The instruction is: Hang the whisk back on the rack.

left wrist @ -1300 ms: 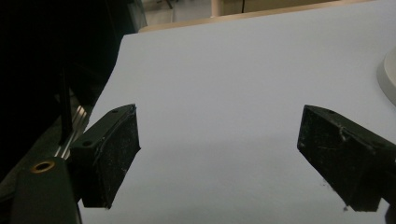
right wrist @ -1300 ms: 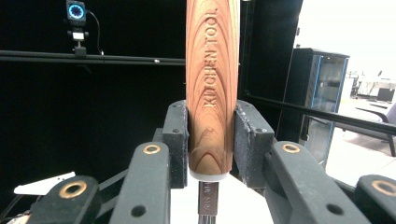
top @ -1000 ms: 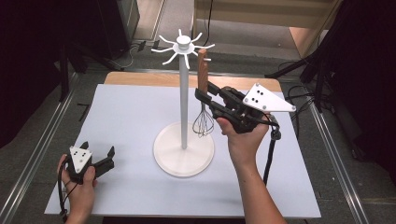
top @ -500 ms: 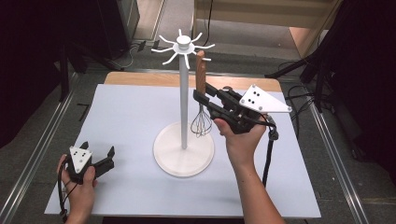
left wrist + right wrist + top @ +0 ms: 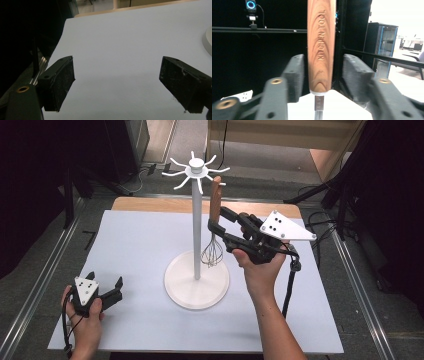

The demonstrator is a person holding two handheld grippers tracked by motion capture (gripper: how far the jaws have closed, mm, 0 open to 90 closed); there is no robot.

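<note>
Both grippers [image 5: 95, 295] [image 5: 222, 227] black, with grey triangular plates, brass-looking screws, trailing black cables, bare forearms.

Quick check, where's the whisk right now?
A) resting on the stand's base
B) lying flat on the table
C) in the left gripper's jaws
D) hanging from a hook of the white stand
D: the whisk hangs upright by its wooden handle from a hook of the white stand, wire head clear of the base; the right gripper has just been opening, jaws either side of the handle with gaps showing.
</note>
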